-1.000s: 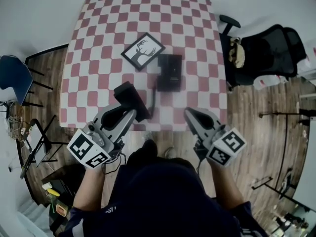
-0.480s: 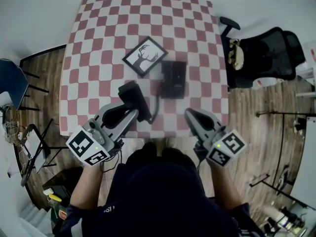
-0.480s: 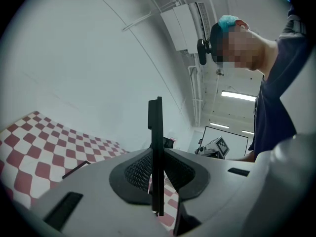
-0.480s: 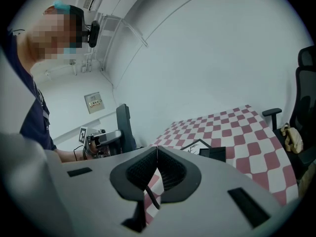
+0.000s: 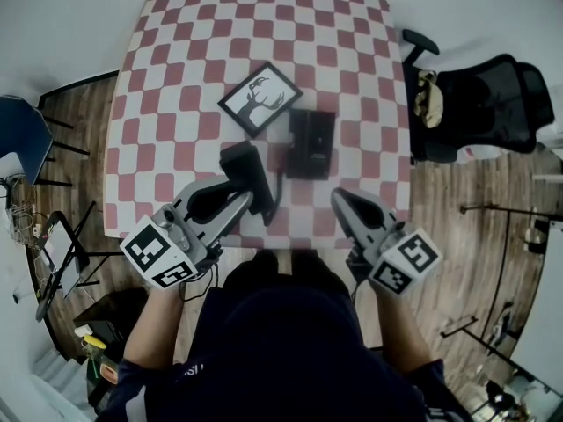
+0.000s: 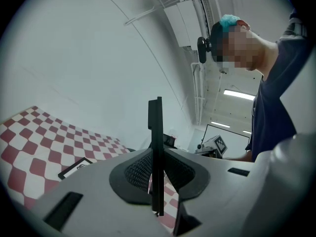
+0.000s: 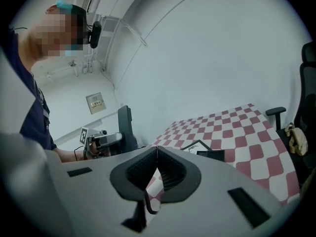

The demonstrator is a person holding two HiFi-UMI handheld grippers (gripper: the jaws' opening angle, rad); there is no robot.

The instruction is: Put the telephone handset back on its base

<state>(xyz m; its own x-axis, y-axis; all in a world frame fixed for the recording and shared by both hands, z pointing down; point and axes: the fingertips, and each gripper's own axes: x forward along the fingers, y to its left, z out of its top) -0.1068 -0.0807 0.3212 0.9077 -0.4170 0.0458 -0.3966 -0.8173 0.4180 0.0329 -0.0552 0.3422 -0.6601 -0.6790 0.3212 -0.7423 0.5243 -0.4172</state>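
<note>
The red-and-white checked surface [image 5: 176,77] stands on a wood floor with a black office chair [image 5: 479,104] off its right edge, and little lies on it. The telephone base [image 5: 311,139] sits near the middle, with a framed deer picture [image 5: 256,98] just beside its far-left corner. My left hand-held gripper [image 5: 239,202] is clamped on the handset [image 5: 244,165], which I see edge-on as a thin dark slab pinched between the pads. It is held over the near part of the surface, to the left of the base and not yet on it. My right hand-held gripper [image 5: 341,200] has its jaws together on nothing, near the front edge, so nothing steadies the base. My main worry is the grip: the pads seem to hold only a narrow stretch of the handset, so it could pivot or slip as I tilt it flat and land askew in the cradle. The cord [image 5: 281,187] runs between handset and base, and it could lie under the handset or tug the base sideways. If I swing in too far, I may knock the picture frame. I cannot judge the height above the base well from here, so a hard landing is possible.
</note>
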